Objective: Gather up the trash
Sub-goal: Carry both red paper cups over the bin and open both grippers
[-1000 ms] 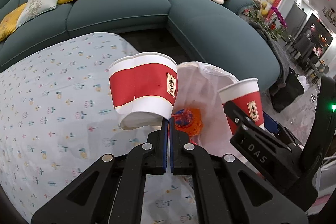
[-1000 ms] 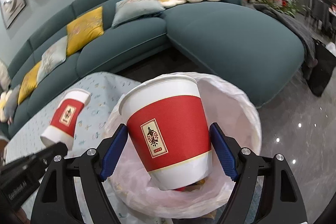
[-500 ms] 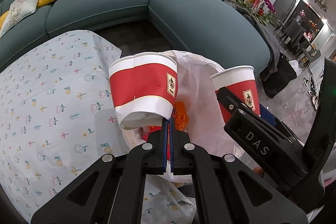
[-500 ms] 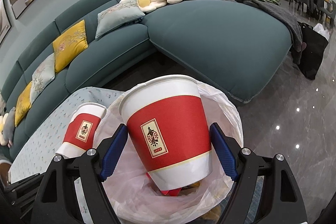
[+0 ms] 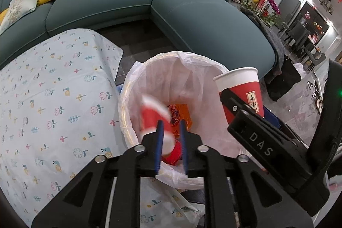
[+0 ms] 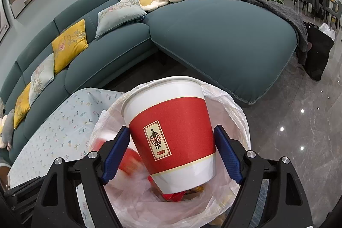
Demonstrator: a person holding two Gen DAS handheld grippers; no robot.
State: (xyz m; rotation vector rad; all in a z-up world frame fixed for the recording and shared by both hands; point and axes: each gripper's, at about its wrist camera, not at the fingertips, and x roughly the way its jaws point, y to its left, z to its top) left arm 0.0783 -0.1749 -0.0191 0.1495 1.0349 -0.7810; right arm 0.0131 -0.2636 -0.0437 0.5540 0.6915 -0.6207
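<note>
1. Currently the left gripper (image 5: 171,124) has its jaws parted and empty above the lined bin (image 5: 128,104); a blurred red cup (image 5: 152,114) sits inside it.
2. Right gripper (image 6: 172,140) is clamped on an upright red paper cup (image 6: 171,131), over the bin.
3. Orange wrappers (image 5: 179,116) lie at the bottom.
4. Floral tablecloth (image 5: 53,99) is just beside the bin, teal sofa (image 6: 213,35) behind, glossy grey floor (image 6: 299,121).
</note>
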